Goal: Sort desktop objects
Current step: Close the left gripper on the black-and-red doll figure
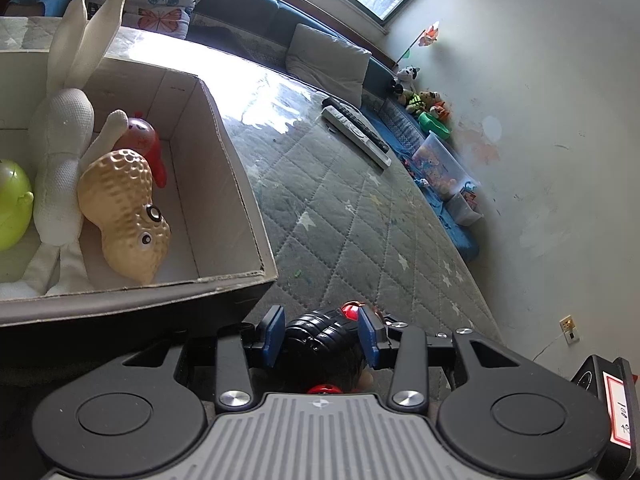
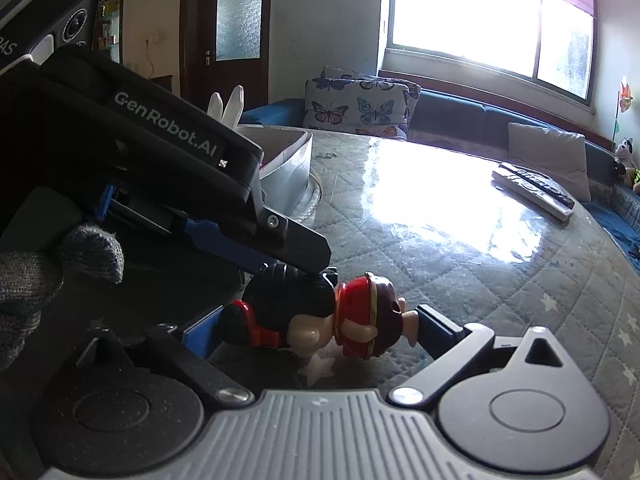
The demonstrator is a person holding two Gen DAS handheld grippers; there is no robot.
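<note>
The toy figure [image 2: 320,320] lies on its side on the quilted bed cover [image 1: 360,216], low in the middle of both views, with its black body toward the left of the right wrist frame and its red-capped head toward the right. The left gripper [image 1: 322,334] straddles the black body, its 2 blue pads standing well apart on either side. In the left wrist view the right-hand pad sits up against the toy near the red cap, while the left-hand one shows a sliver of gap, so I judge the grip is not yet firm. The right gripper [image 2: 316,330] also brackets the toy, one blue finger [image 2: 200,338] at the feet and the other at the head. Its jaws stand wide, and whether they press on the toy I cannot tell.

The cardboard box [image 1: 240,184] sits at the upper left of the left wrist frame, already holding a peanut toy [image 1: 124,212], a white plush rabbit [image 1: 60,140], a red toy [image 1: 140,136] and a green ball [image 1: 12,204].

The step in hand looks like securing the figure for the box. To do it well, only 1 gripper should carry it (2 pulling at once could twist the toy free). The left one should close squarely on the ribbed black body, since the rounded head would slip. Then it should lift clear of the near box wall, which stands just beside the toy, before swinging over.
</note>
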